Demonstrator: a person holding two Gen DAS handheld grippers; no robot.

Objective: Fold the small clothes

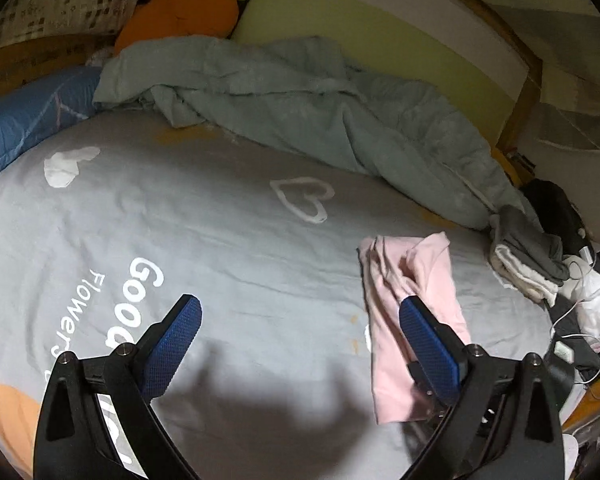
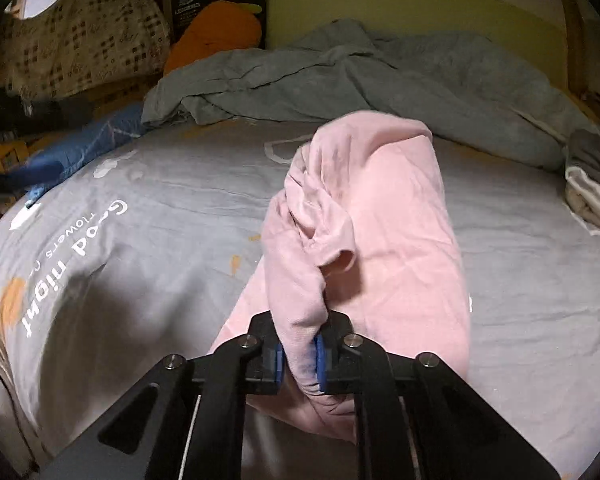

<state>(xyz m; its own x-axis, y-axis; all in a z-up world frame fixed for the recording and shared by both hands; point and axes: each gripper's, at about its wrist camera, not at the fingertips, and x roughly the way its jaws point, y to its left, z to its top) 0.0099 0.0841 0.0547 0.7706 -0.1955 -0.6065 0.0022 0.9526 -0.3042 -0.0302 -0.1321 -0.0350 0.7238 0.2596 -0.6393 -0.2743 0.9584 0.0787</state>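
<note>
- Right gripper (image 2: 300,360) clamped tight on a bunched edge of the pink garment (image 2: 380,220), which lies on the grey bedsheet (image 2: 139,240).
- Left gripper (image 1: 300,344) spread wide, empty.
- Fold to be laid over flat — opposite edge pinned, if needed, by the left.

Dim room: grey bedsheet (image 1: 219,220), rumpled quilt (image 1: 320,100), wooden bedframe (image 1: 528,92).

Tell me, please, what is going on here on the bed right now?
A person is folding a pink garment on a grey bedsheet. The right gripper is shut on a bunched part of the garment. The left gripper is open above the sheet, holding nothing, with the garment beside one finger. A stack of folded clothes lies at the bed's edge, and a rumpled grey-green blanket lies behind.
</note>
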